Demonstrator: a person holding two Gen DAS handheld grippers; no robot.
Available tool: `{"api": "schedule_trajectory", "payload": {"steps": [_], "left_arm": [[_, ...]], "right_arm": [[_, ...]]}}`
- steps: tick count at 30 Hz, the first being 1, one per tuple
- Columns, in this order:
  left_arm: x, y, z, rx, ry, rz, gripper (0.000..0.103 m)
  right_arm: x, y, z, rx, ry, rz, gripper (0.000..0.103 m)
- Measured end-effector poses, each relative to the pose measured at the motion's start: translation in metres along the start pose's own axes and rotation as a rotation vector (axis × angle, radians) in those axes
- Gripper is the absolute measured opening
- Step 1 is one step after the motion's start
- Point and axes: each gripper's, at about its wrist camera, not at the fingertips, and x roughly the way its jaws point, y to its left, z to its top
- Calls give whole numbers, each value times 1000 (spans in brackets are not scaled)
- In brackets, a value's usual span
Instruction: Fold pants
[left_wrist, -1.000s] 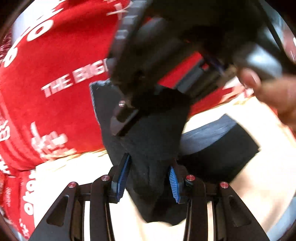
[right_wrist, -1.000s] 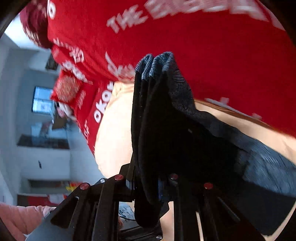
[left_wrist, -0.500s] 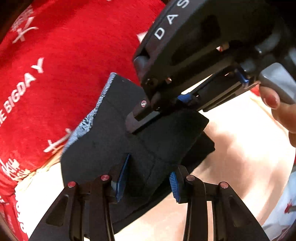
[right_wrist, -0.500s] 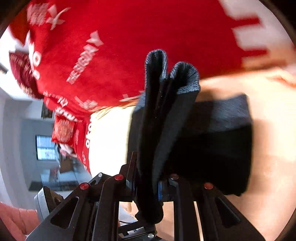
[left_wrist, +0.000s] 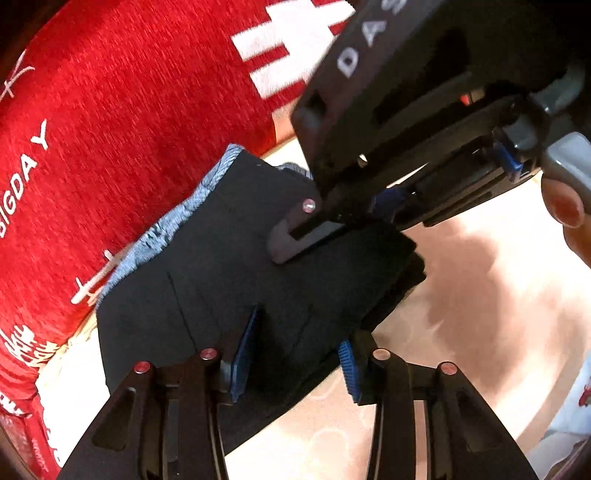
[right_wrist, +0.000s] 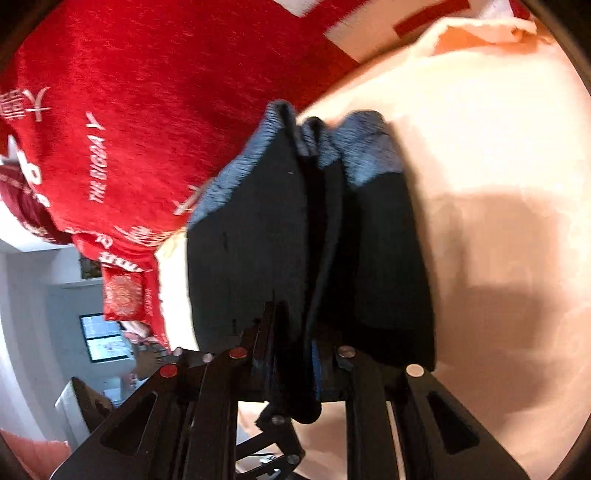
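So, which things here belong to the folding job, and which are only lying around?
Belongs to the job:
- dark pants
- left claw, jaws just opening
- right claw, clamped on the pants

Just lying about:
- red printed blanket
- cream sheet

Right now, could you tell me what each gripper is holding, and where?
Right gripper pinches the folded pants at their stacked edge; left gripper, just opening, straddles the near edge.

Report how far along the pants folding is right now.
Done: the dark pants are already a compact, several-layer bundle on the cream surface. In hand: the right tool pinches the stacked edges, while the left tool, jaws just widening, straddles the bundle. Left: let go with both and leave it flat.
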Motion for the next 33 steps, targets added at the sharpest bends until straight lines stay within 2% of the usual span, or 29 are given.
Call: {"api": "schedule_trajectory", "payload": {"steps": [4,8,10,12,13,16,18,24,26,29,31,33], "left_arm": [[-3,-1,7,-17,-8,-15,47],[22,-9,0,1,53,-19,52],[24,-10,-4,12,60,-20,66],[19,0,-7,-33,57,-58,78],[15,6,-9,-50,54,-61,81],[5,25,-14,-77,66,-70,81],[-3,39,-17,-111,74,-55,81],[-12,104,-39,-317,120,-29,81],[-11,122,-49,-403,165,-33,82],[-4,147,-69,-467,225,-13,82],[-5,155,-78,-482,245,-4,82],[-6,162,-85,-505,251,-21,82]], "right_arm": [[-13,14,-4,-53,-18,12,14],[-5,0,-4,-69,-10,-84,14],[-2,-21,-7,-58,0,-134,15],[2,-32,-10,-20,-12,-125,16],[2,-34,-11,-7,-24,-117,16],[-3,-36,-14,2,-34,-125,16],[-5,-29,-14,-18,-30,-172,18],[-2,-6,-27,-126,-45,-340,25],[-4,-6,-29,-127,-62,-362,27],[-10,-6,-30,-113,-89,-400,28],[-16,3,-30,-145,-121,-505,34],[-21,13,-29,-180,-147,-613,47]]}}
